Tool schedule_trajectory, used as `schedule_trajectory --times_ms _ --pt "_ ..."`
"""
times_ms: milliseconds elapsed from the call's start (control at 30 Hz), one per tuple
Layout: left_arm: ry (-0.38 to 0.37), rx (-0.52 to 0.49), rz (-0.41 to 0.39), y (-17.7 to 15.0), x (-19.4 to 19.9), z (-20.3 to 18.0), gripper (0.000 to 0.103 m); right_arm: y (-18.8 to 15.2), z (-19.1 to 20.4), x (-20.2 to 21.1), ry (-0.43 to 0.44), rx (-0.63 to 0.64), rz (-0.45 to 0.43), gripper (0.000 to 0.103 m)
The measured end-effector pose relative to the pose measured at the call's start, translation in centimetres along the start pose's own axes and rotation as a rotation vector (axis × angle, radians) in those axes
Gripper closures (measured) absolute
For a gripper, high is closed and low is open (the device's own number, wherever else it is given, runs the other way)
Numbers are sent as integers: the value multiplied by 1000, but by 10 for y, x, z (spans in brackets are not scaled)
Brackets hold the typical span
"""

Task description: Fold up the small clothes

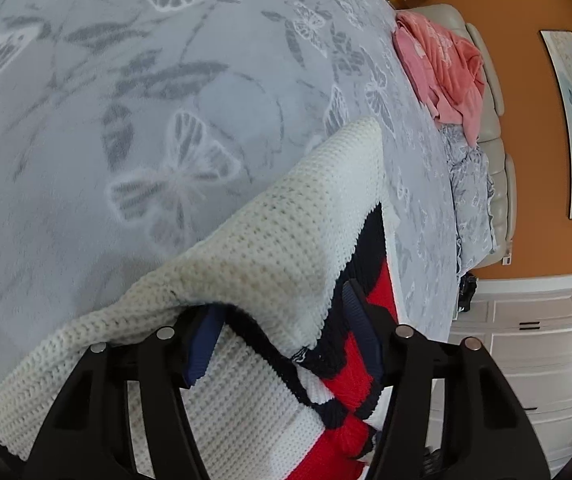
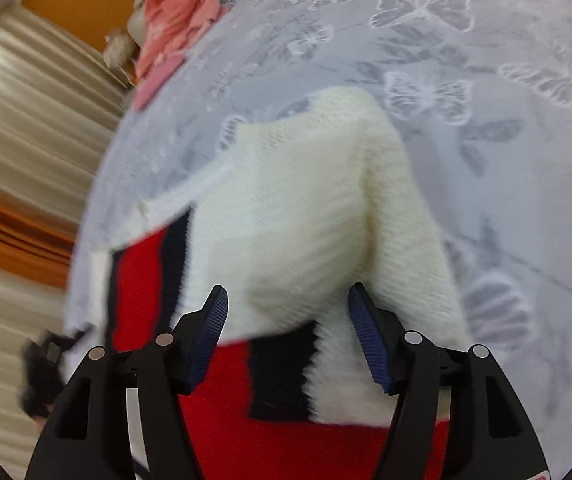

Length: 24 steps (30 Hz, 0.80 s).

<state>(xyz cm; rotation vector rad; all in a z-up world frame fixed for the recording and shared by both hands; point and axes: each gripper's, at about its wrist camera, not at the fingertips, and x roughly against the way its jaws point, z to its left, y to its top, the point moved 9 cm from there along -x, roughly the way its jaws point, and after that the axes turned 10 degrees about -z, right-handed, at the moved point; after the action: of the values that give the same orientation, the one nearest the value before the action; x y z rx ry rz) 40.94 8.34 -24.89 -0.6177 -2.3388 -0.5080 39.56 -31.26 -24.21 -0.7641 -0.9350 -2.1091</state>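
Because your left gripper [image 1: 282, 332] sits lowest and nearest in its frame, start there: its two blue-padded fingers stand wide apart, and a fold of the knit sweater [image 1: 270, 248] drapes over and between them. The cloth hides the left pad's tip, so you cannot tell whether anything is truly pinched; it reads as spread, not clamped. From those fingers the cream knit runs up and to the right toward the middle of the frame, with navy and red bands falling away at the lower right.

In the right wrist view, your right gripper [image 2: 287, 334] also stands wide, holding nothing, its pads hovering just above the sweater [image 2: 305, 208]. The garment's long axis runs from the bottom centre of that frame up toward the upper middle, cream on the right, red and navy at the lower left. It lies on the pale blue butterfly-patterned bedspread [image 2: 505, 160].

The left side looks nearer to the cloth's edge, so it probably leads the next fold.

Farther off, a pink garment [image 1: 441, 72] rests at the upper right of the left view, well apart from the sweater.
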Motion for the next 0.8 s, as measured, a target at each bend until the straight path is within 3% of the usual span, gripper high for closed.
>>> schedule_trajectory --times_ms 67,100,133,200,233,267,333,400,467,500,533,733,800 --pt "6 5 -9 1 0 6 61 5 10 -2 71 -65 -5 52" --pt "12 14 -13 2 0 9 66 10 18 1 113 -89 -14 83" --pt "22 29 -13 3 0 14 71 16 26 8 151 -105 -35 91" --pt "19 42 -3 4 0 18 73 34 42 38 230 -124 -136 91" --pt "20 26 3 4 0 18 73 39 42 50 230 -119 -181 91" --pt "25 7 4 4 0 17 73 41 30 54 162 -105 -203 91" --pt "38 -34 -2 2 0 13 73 29 3 38 26 -93 -126 86" --pt "50 -59 -15 1 0 11 73 11 -13 21 16 -144 -28 85" --pt "48 -65 -21 1 0 12 73 1 -12 15 27 -153 -8 67" --pt "46 -66 -20 1 0 12 73 -1 -9 14 23 -143 -20 46" --pt "44 -67 -18 1 0 12 73 -1 -5 12 21 -134 -34 41" --pt "37 -85 -12 1 1 12 73 11 36 -11 -64 -13 -69 37" --pt "42 -69 -21 1 2 14 77 18 27 -18 -97 -14 -70 38"
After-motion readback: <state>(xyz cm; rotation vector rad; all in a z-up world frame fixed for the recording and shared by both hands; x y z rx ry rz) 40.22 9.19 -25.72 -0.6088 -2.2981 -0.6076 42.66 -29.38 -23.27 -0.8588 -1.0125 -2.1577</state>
